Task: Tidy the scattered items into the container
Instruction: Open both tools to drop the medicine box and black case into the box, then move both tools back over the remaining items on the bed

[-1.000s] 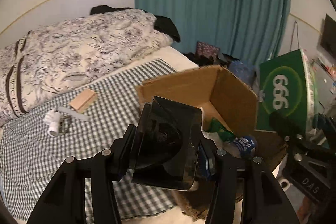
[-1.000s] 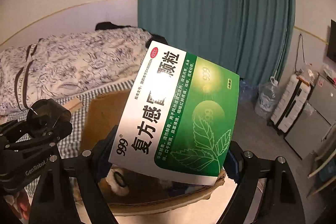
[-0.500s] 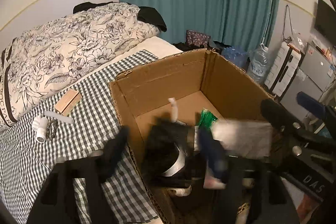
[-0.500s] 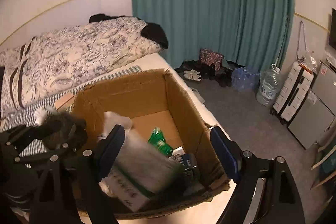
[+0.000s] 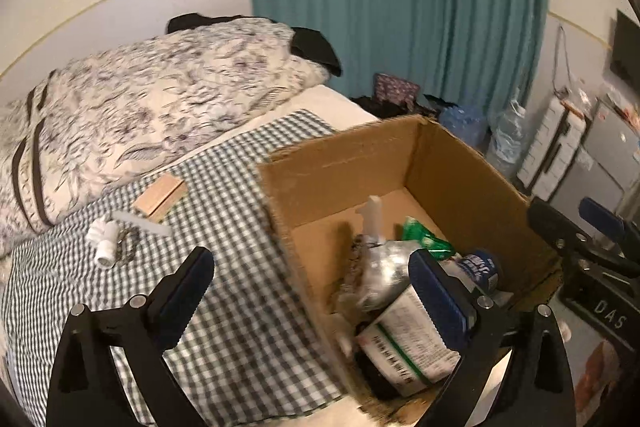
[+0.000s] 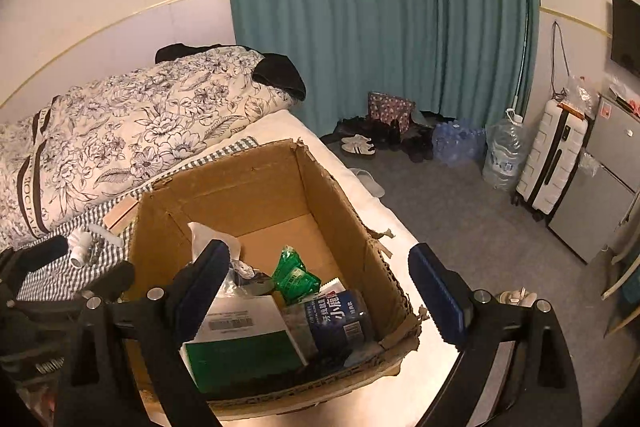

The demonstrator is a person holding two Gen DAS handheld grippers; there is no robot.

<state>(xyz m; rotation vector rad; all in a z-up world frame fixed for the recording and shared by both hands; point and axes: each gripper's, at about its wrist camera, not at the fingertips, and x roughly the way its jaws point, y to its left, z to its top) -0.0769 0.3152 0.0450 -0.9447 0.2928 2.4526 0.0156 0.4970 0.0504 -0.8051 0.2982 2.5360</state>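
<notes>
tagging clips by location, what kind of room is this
Most likely a bedroom: a bed with a floral quilt, a teal curtain, and a suitcase by the wall.

- Box: near wall partly behind right gripper fingers; contents at bottom in shadow, can't tell what lies under the pack.
- Green/white pack: one end hidden by a finger; small print unreadable.
- Left view blurred w/ motion; clear bag in box smeared, contents can't tell.
- White fitting on checked cloth: small dark bits beside it too blurred to ID.
- Wood block: in right view mostly behind box rim.
- Left gripper: finger bases cut off by bottom edge.
- Shoes by curtain: dark pile, count unclear.
</notes>
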